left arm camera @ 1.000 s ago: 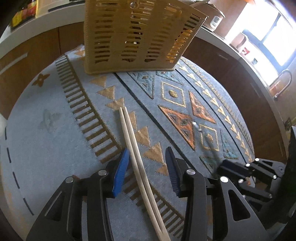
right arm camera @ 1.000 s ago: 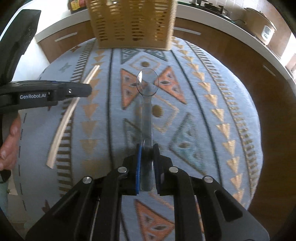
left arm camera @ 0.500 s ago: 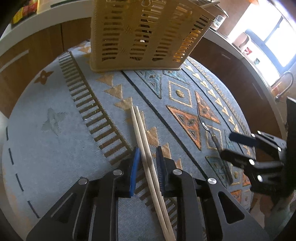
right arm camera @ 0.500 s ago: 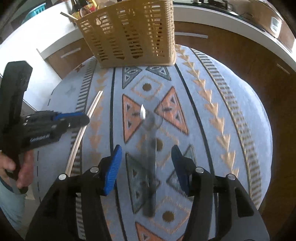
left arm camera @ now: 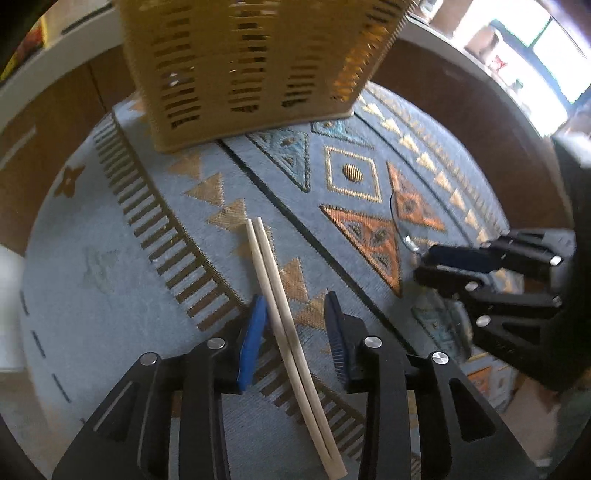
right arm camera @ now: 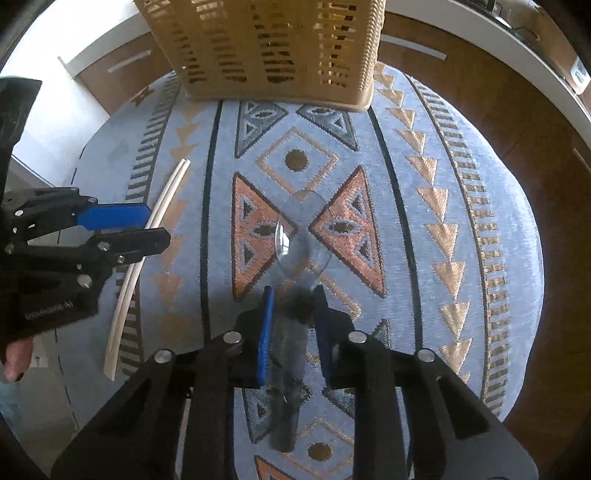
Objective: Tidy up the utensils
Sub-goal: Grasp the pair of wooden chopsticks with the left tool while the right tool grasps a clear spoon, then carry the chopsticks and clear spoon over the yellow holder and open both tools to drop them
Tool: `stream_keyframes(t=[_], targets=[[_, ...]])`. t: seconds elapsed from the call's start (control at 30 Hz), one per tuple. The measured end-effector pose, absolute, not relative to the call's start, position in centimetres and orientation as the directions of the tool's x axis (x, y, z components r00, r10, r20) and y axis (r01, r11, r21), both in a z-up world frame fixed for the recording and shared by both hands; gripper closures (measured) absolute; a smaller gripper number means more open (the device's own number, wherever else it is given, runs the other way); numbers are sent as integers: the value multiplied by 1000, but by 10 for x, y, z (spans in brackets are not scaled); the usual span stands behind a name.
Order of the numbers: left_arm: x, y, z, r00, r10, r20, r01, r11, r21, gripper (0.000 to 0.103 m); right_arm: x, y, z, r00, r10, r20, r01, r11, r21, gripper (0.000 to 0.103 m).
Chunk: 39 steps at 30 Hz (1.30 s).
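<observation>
A pair of pale chopsticks (left arm camera: 280, 306) lies side by side on the patterned blue cloth (left arm camera: 110, 280), running between the fingers of my left gripper (left arm camera: 295, 314), which is open and not touching them. A clear plastic spoon (right arm camera: 299, 240) lies on the cloth, its handle between the fingers of my right gripper (right arm camera: 293, 299), which is open around it. The chopsticks also show in the right wrist view (right arm camera: 147, 254), under the left gripper. A tan slotted basket (left arm camera: 255, 62) stands at the far end of the cloth, also in the right wrist view (right arm camera: 273, 48).
The cloth covers a round table with brown cabinets (right arm camera: 480, 96) and a white countertop (right arm camera: 461, 26) behind it. The right gripper shows at the right of the left wrist view (left arm camera: 491, 273). A hand (right arm camera: 14, 358) holds the left gripper.
My left gripper closed around the chopsticks, then opened again. My right gripper let go of the spoon, opened wide, and now stands narrower around its handle. Both moved closer to the basket.
</observation>
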<state>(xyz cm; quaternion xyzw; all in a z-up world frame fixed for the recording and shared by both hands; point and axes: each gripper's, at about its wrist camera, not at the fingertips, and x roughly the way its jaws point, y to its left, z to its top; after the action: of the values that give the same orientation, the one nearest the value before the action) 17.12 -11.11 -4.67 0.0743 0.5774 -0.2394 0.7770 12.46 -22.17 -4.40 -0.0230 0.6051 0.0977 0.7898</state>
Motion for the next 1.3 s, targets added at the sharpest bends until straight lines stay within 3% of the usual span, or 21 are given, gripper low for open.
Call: stream_keyframes(t=[0.13, 0.23, 0.43, 0.63, 0.73, 0.97, 1.3], targets=[[167, -123, -48, 247, -218, -944, 487, 870, -74, 72, 124, -223, -46, 250, 113, -962, -193, 979, 65, 92], [162, -129, -49, 296, -165, -941, 490, 872, 1, 84, 119, -226, -46, 262, 107, -959, -200, 978, 55, 92], [153, -140, -50, 362, -112, -925, 496, 864, 90, 85, 110, -227, -45, 262, 99, -960, -217, 975, 41, 92], [149, -144, -52, 375, -113, -920, 480, 873, 88, 93, 100, -229, -43, 274, 160, -948, -220, 970, 100, 93], [136, -127, -44, 389, -215, -896, 471, 882, -7, 94, 90, -239, -33, 326, 221, -919, -230, 962, 150, 93], [103, -77, -6, 558, -426, -713, 417, 886, -203, 94, 59, -248, -1, 487, 296, -821, -273, 945, 179, 93], [85, -52, 72, 782, -479, -399, 411, 877, -248, 94, 35, -231, 60, 657, 366, -659, -342, 924, 172, 93]])
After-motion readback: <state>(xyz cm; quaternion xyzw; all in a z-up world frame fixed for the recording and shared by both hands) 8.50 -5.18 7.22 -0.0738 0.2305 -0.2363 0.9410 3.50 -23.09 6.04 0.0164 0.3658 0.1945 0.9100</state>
